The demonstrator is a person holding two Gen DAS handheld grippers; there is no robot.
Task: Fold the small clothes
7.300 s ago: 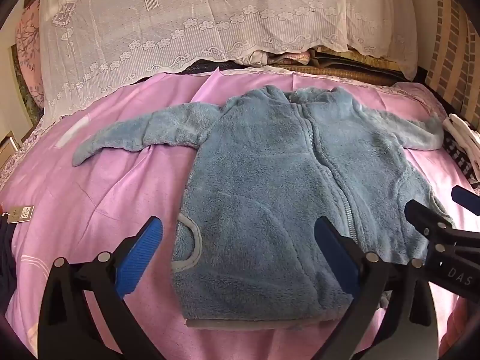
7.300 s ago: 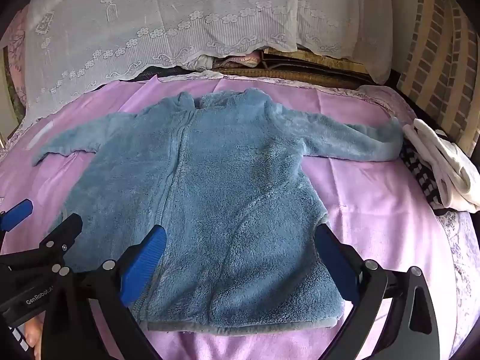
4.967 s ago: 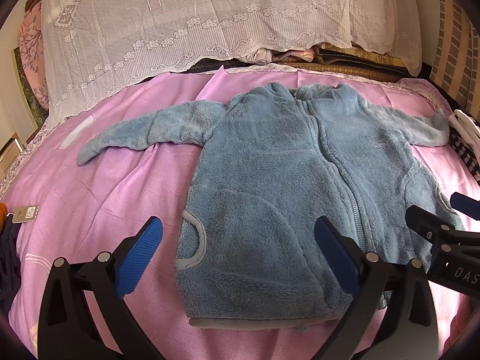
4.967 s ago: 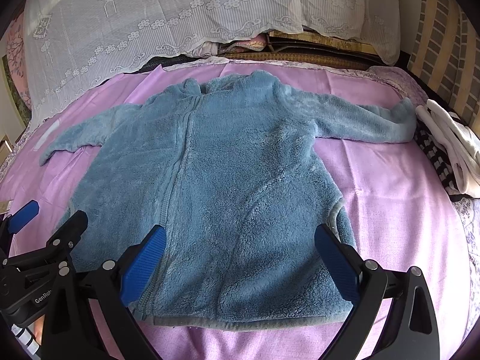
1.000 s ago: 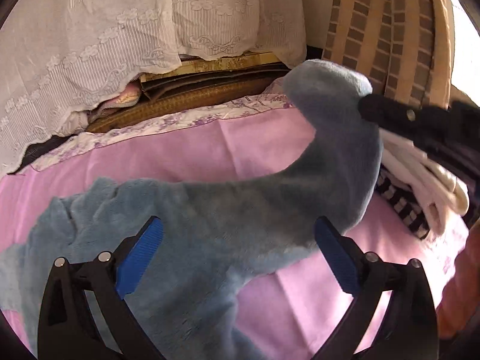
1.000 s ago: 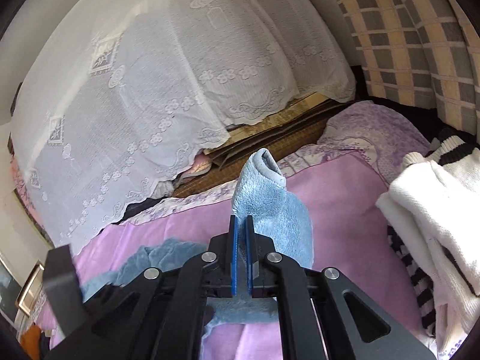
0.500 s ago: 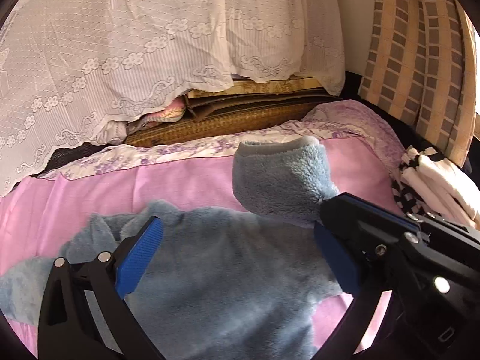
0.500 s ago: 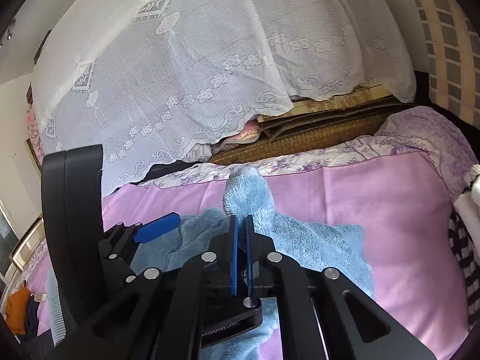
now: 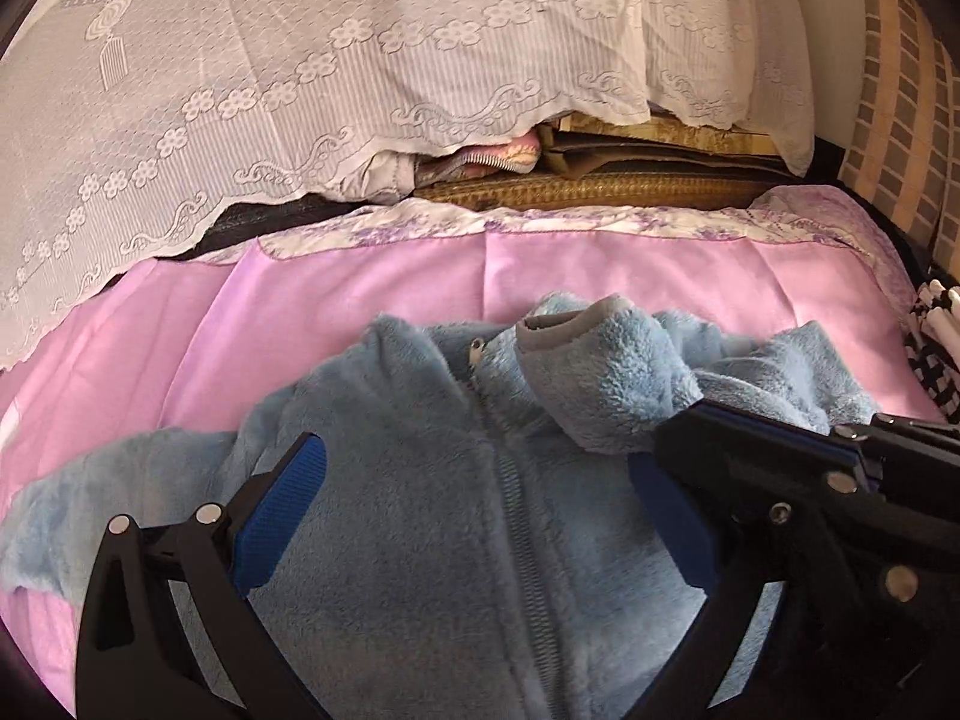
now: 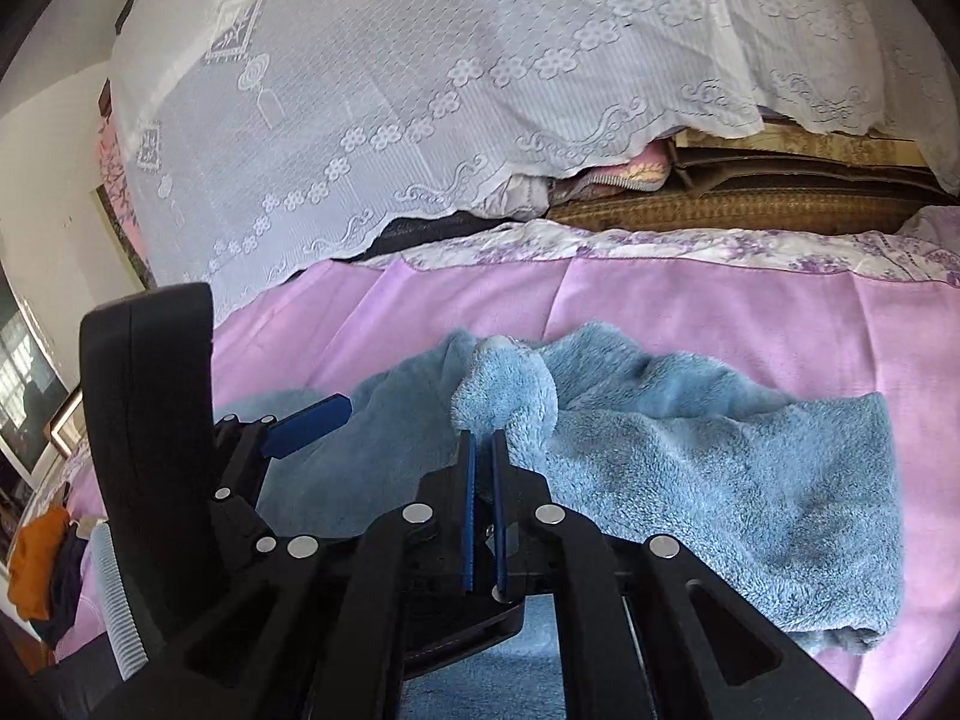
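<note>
Pink bedsheet (image 9: pixel 360 312), sleeve (image 9: pixel 606 384) now folded onto jacket (image 9: pixel 420 540)

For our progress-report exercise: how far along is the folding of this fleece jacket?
Done: nothing fully folded. In hand: right gripper, fingers opening, lays one sleeve across the zipped jacket. Left: other sleeve, spread out, then the body; left gripper is open.

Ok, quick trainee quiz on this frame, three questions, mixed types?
1. True or false: the left gripper is open and holds nothing.
2. Which part of the blue fleece jacket does the right gripper pinch? A) sleeve B) hem C) collar
3. Fill in: the jacket lies on a ___ sheet.

Key: 1 true; 2 A, the sleeve, folded across the chest; 3 pink.
</note>
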